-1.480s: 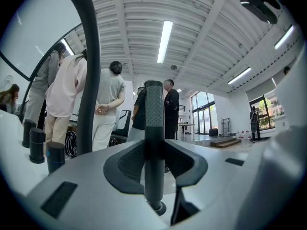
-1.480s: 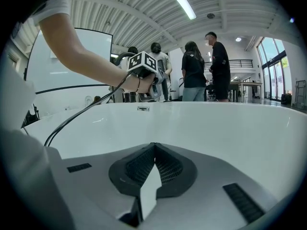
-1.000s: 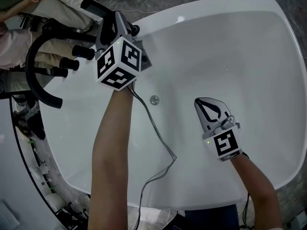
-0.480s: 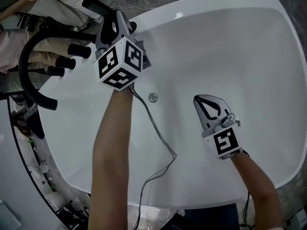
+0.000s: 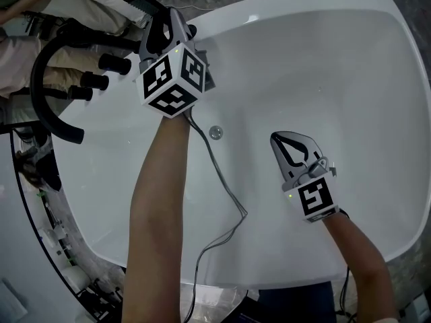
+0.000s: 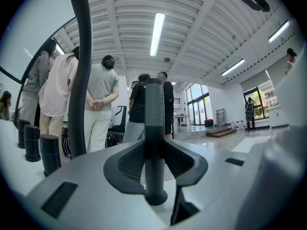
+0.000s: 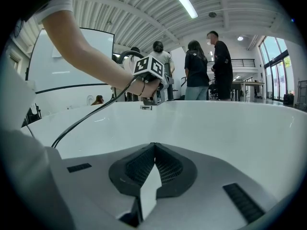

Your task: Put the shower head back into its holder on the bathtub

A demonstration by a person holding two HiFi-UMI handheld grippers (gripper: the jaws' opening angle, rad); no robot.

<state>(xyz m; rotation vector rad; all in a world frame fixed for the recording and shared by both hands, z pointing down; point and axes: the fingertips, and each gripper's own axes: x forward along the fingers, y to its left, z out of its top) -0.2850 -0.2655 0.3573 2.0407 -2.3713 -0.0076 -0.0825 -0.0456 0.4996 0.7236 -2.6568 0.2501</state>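
Note:
The black shower head [image 6: 154, 123] stands upright between the jaws of my left gripper [image 6: 154, 163], which is shut on its handle. In the head view my left gripper [image 5: 163, 33] is at the far left rim of the white bathtub [image 5: 323, 59], with the shower head's [image 5: 144, 5] end sticking out past the rim. My right gripper [image 5: 281, 140] hovers over the tub's inside, shut with nothing in it; its jaws [image 7: 153, 150] meet tip to tip. I cannot make out the holder.
A black arched faucet pipe [image 5: 46, 79] and several black knobs [image 5: 108, 64] stand on the rim left of my left gripper. A round fitting [image 5: 215, 132] sits on the tub wall. A grey cable [image 5: 222, 187] hangs from my left gripper. People [image 6: 98, 104] stand beyond the tub.

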